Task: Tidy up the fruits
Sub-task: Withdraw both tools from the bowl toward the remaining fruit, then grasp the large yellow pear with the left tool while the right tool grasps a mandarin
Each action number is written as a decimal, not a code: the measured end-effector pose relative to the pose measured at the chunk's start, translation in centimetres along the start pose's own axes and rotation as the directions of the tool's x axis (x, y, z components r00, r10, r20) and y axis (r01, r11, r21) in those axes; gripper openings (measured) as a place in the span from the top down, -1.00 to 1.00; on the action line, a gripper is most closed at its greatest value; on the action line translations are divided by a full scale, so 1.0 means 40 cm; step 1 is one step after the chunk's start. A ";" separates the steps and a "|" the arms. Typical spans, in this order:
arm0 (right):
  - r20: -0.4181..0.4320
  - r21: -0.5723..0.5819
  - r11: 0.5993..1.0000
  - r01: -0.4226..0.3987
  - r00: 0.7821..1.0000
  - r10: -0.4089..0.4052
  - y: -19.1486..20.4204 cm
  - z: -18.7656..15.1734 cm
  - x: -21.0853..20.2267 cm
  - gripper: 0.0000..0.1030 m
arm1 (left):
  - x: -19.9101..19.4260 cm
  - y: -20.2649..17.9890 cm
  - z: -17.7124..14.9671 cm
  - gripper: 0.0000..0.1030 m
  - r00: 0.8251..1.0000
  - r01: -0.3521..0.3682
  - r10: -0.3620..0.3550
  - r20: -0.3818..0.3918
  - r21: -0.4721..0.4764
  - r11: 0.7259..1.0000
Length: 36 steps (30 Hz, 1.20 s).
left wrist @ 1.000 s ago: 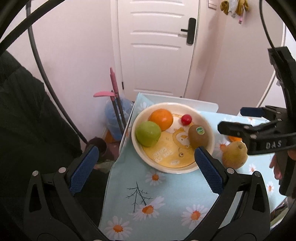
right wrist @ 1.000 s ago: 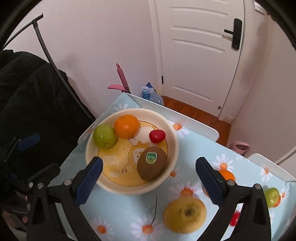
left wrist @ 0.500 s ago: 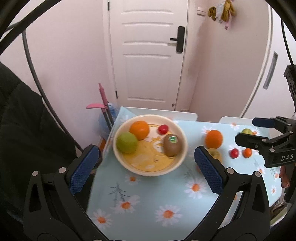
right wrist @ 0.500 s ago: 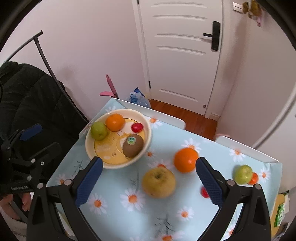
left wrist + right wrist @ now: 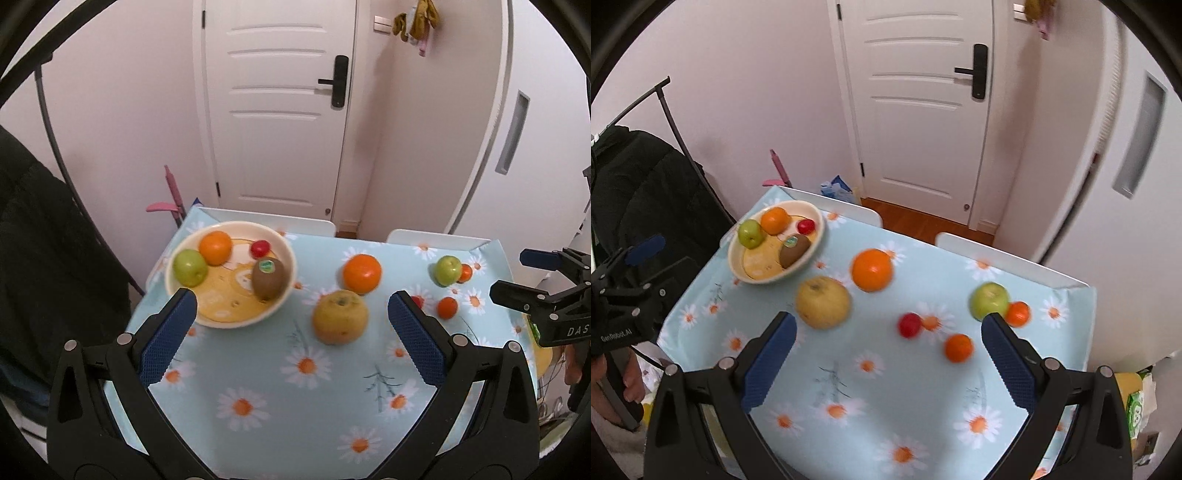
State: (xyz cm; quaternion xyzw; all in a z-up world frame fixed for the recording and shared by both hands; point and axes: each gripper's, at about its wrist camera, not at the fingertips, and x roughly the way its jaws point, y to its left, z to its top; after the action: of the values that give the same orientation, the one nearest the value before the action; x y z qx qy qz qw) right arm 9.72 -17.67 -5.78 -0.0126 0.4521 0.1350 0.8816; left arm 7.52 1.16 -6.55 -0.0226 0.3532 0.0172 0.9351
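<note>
Both the left claw (image 5: 290,314) and right claw (image 5: 888,334) hang empty with jaws spread wide above the worktop (image 5: 295,398), where a yellow pear (image 5: 340,316) beside the bowl (image 5: 229,321) might roll off if nudged.

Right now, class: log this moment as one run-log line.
left gripper: open, empty | right gripper: open, empty | bowl: apple, orange, tomato, kiwi | cloth: pear, six other loose fruits
</note>
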 end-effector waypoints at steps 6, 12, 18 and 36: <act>-0.014 -0.002 1.000 -0.015 1.000 0.015 -0.092 -0.060 0.013 -0.94 | 0.047 -0.069 -0.040 -1.00 1.000 -0.014 0.014 -0.013 -0.021 1.000; 0.007 -0.052 0.999 -0.016 1.000 0.016 -0.142 -0.122 0.057 -0.94 | 0.128 -0.115 -0.083 -1.00 0.999 -0.034 0.033 -0.022 -0.027 0.999; -0.006 -0.057 0.998 -0.036 0.999 0.036 -0.173 -0.168 0.135 -0.94 | 0.221 -0.135 -0.117 -1.00 0.998 -0.033 0.031 -0.047 -0.035 0.999; -0.066 -0.047 0.997 -0.062 0.996 0.059 -0.206 -0.204 0.277 -0.74 | 0.383 -0.152 -0.152 -0.69 0.990 -0.061 0.054 -0.134 -0.052 0.997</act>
State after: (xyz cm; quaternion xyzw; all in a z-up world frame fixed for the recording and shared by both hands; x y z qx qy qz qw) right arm 11.46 -24.28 -20.30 -0.0249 0.4769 0.1725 0.8615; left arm 15.29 -5.01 -21.05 -0.0395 0.4143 0.0523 0.9078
